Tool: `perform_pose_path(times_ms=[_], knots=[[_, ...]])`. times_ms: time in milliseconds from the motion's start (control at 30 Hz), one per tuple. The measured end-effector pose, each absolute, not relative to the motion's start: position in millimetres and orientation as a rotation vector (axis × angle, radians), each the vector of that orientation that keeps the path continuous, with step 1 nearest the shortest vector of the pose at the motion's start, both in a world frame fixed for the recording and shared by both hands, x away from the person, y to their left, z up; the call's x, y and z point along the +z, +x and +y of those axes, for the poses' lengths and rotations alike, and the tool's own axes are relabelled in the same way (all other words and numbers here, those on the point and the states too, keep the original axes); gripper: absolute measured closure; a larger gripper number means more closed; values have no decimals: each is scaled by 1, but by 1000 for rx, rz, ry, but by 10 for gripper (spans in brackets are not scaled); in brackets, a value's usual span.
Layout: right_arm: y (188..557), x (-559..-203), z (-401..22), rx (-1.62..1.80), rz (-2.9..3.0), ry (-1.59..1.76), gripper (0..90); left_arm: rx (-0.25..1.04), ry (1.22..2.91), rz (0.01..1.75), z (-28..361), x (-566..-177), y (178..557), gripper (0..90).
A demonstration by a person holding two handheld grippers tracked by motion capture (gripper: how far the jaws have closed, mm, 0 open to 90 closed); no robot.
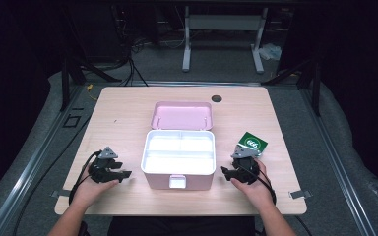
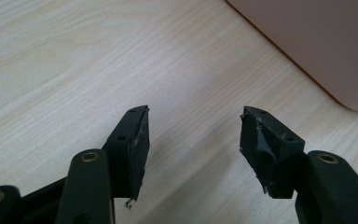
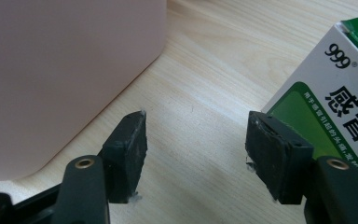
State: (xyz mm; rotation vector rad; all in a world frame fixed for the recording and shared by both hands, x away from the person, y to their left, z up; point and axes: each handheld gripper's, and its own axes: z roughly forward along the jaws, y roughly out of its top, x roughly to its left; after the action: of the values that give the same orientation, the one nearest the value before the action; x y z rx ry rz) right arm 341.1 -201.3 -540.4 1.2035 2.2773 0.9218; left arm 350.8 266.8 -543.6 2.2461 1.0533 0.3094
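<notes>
At the left of the high view, the left gripper [image 1: 120, 175] lay low over the table [image 1: 118, 108], held by the person's left hand [image 1: 89, 189], its jaws pointing toward the pink box [image 1: 178, 158]. In the left gripper view the left gripper [image 2: 193, 135] stood with its jaws spread wide and only bare wood grain between them; it held nothing. The box's pink wall [image 2: 317, 42] filled the upper right corner there, cut off by the frame, near the jaws but apart from them.

The box sat in the middle of the table with its lid [image 1: 182, 115] thrown back and its white tray split into compartments; what lay in them could not be made out. No writing showed on the box.

To the right, the right gripper [image 1: 226, 173] lay in the person's right hand [image 1: 256, 189], just beside the box's right wall. In the right gripper view the right gripper [image 3: 196, 140] had its jaws parted with nothing between them. The green and white carton [image 3: 326, 102] stood just behind the far jaw, its lower part hidden by it; whether it touched the jaw could not be told. It read "999" above large Chinese characters cut off at the frame's edge. In the high view the carton [image 1: 252, 143] lay just beyond that gripper.

Open wood stretched left of the box and along the table's far edge.
</notes>
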Motion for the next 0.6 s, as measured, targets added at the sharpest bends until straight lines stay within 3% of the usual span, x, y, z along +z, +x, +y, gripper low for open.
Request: perform_pose_path(times_ms=[600], knots=[[339,-540,-201,897,2282,1197,382,236,2153,1027,263,-508,349,442]])
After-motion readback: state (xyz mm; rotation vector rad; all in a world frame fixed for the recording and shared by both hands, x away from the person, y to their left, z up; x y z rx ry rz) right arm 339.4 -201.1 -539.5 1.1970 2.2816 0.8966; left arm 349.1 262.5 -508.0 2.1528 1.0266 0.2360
